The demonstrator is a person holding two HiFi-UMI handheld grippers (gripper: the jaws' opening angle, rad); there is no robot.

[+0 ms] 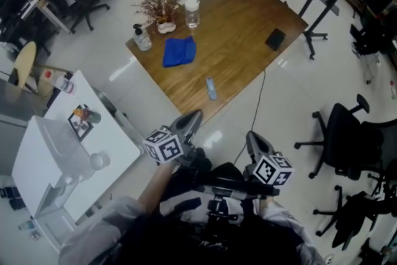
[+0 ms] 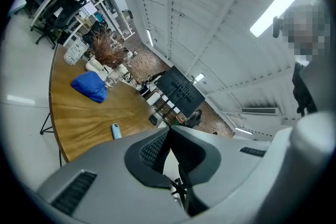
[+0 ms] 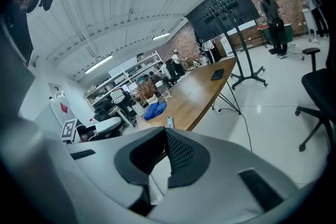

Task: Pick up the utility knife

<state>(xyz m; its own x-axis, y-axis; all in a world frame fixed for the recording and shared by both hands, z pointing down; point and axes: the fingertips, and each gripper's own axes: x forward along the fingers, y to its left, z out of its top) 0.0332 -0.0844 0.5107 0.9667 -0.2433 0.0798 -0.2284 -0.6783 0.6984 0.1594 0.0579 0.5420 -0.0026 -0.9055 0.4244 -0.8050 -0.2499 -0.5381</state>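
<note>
Left gripper (image 1: 193, 116) and right gripper (image 1: 252, 137) are both clenched and empty, well short of the desk (image 1: 242, 15). A small pale-blue bar, probably the utility knife (image 1: 211, 87), lies near its edge; arriving closed could knock it off.

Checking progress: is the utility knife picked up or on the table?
On the table: the utility knife lies flat near its edge, untouched.

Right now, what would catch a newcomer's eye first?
The big wooden table in mid-frame, with a bright blue cloth toward its left end and a small pale knife by the near edge. Below, the left gripper and right gripper, both shut, hang short of it.
</note>
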